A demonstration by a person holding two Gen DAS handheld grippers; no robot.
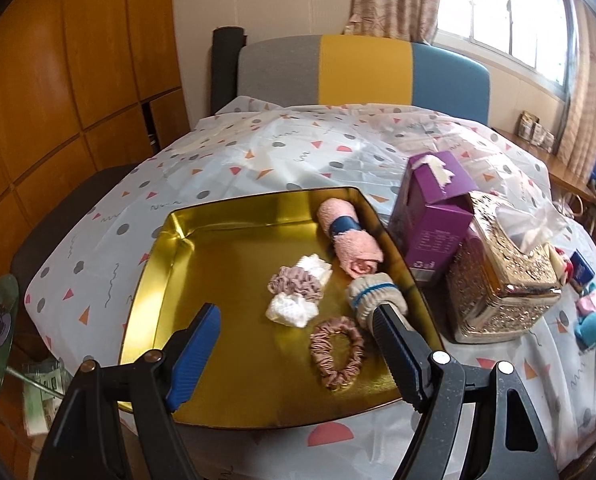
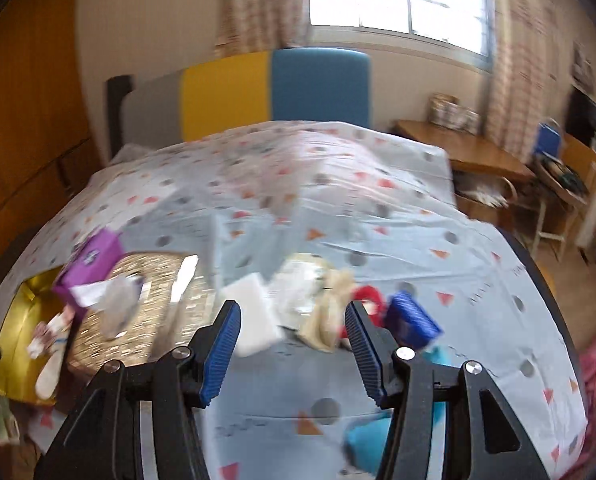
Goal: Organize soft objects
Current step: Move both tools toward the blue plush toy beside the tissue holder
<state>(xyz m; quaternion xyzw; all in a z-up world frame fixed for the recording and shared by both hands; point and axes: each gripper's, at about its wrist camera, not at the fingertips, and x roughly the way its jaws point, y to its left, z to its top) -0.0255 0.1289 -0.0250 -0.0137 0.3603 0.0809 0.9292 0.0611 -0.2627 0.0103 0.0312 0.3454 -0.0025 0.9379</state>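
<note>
Patterned tabletop [image 2: 337, 216]: gold tray [image 1: 158, 264] holds sorted softs. Right gripper [image 2: 294, 320] open, empty, over blurred cream cloth [image 2: 325, 312]; advise centring before closing. Left gripper [image 1: 298, 328] open, idle.

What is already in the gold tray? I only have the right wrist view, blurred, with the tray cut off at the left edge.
Observer: A rolled pink towel with a blue band lies along the far right side of the shiny gold metal tray.
Operator: Any hair ties?
Observer: Two: a ruffled mauve scrunchie amid white knitted cloths, and a pink satin scrunchie nearer the front.
Operator: Is the left claw holding anything?
Observer: No. The left claw is open over the tray; a rolled cream sock with a blue stripe shows just past one finger.
</note>
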